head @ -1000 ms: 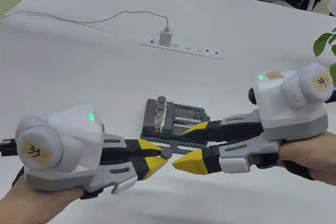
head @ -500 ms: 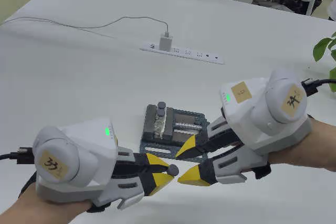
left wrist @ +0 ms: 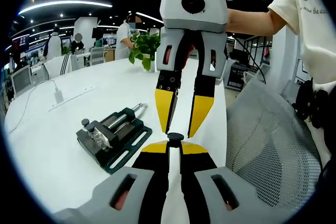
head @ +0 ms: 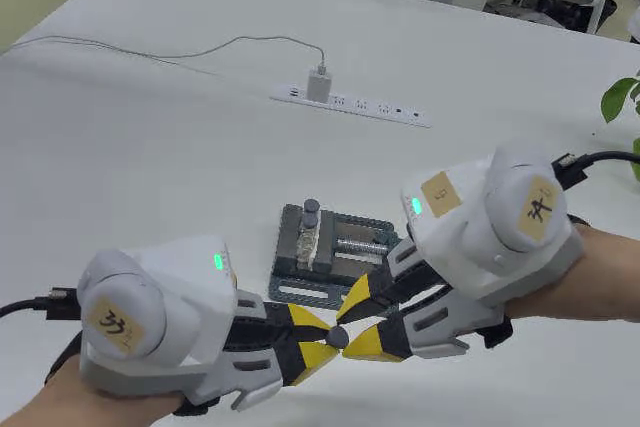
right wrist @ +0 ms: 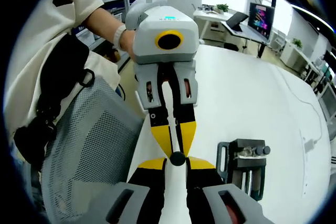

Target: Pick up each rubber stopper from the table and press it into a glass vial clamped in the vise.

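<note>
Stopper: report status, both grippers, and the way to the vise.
Left gripper shut on stopper. Right gripper open, fingers closing in from opposite. Vise alongside, nothing in between.

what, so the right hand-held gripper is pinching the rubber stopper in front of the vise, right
No, the left hand-held gripper is pinching the rubber stopper in front of the vise; the left gripper view shows its jaws shut on it.

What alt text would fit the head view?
Two hand-held grippers meet tip to tip over a white table: the left gripper pinches a dark rubber stopper, and the right gripper, jaws open, flanks it. Behind them sits a vise clamping stoppered glass vials.
</note>
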Demonstrator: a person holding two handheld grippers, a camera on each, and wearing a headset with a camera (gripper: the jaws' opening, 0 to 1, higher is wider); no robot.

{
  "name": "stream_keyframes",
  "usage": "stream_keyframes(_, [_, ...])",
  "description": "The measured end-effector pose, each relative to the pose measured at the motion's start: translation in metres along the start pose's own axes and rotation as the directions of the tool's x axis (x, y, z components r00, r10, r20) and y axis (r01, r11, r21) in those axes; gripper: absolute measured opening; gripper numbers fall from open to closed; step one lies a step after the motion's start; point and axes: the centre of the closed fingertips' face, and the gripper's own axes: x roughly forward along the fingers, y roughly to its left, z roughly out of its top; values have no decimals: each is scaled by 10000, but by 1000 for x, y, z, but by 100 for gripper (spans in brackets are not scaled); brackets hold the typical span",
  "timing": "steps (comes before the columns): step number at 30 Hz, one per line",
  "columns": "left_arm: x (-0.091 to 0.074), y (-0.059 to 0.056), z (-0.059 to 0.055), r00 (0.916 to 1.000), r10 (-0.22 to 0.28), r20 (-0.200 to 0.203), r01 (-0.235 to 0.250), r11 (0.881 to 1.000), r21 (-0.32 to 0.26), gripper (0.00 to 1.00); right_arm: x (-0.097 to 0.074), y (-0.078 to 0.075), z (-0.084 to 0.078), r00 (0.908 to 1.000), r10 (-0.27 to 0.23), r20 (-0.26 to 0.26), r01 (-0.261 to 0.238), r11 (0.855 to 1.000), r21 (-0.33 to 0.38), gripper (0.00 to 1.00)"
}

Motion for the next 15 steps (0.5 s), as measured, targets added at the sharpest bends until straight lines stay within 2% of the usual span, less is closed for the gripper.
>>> stream_keyframes(15, [2, -1, 0, 10000, -34, 2, 34, 9999, -161, 3, 3, 0, -4, 9990, -62, -433, 44, 9991, -426, 9])
